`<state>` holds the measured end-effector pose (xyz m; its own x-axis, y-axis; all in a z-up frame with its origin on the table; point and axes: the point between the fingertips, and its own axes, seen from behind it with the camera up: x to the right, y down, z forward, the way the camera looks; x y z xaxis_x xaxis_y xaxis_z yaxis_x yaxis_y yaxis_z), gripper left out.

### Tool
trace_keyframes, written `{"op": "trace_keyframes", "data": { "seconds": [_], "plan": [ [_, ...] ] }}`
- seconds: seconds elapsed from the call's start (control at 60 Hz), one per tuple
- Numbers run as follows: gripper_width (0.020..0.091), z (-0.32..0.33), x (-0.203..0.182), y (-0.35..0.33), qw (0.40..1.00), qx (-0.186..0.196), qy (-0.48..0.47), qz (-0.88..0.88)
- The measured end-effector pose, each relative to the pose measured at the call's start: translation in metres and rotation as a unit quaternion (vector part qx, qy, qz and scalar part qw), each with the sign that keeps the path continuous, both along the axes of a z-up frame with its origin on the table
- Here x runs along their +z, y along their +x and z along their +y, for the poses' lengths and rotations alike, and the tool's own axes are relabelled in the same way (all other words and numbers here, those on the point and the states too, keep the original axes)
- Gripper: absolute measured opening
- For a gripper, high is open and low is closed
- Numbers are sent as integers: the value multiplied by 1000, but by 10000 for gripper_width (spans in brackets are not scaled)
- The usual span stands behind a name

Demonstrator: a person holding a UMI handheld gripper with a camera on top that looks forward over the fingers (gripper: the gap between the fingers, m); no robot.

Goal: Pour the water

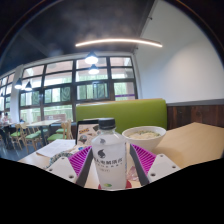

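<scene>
The gripper (110, 170) is clenching a bottle (109, 152) between its two fingers; both pink pads (80, 158) are pressing on the bottle's sides at label height. The bottle is standing upright, its white cap still on. Just beyond it a bowl (144, 132) is sitting on the table (195, 140), a little to the right of the bottle's line. A green bench (120, 112) is running behind the table, under the windows.

Judgement: the step in hand is carrying the bottle toward the bowl. To do it well, the grip should be staying firm at mid-body so the bottle is not slipping when tilted. The cap is looking closed; pouring cannot be starting until it is off. Tilting should be slow, with the neck over the bowl's middle, not its rim.
</scene>
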<state>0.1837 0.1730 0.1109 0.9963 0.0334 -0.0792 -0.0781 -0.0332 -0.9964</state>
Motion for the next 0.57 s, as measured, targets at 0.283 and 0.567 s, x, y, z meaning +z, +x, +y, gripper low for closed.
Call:
{"op": "trace_keyframes", "data": {
  "seconds": [0.283,0.567],
  "plan": [
    [745,-81,18,-15,999,-2,-28,-30],
    [784,-218,40,-61,997,18,-32,-67]
  ]
}}
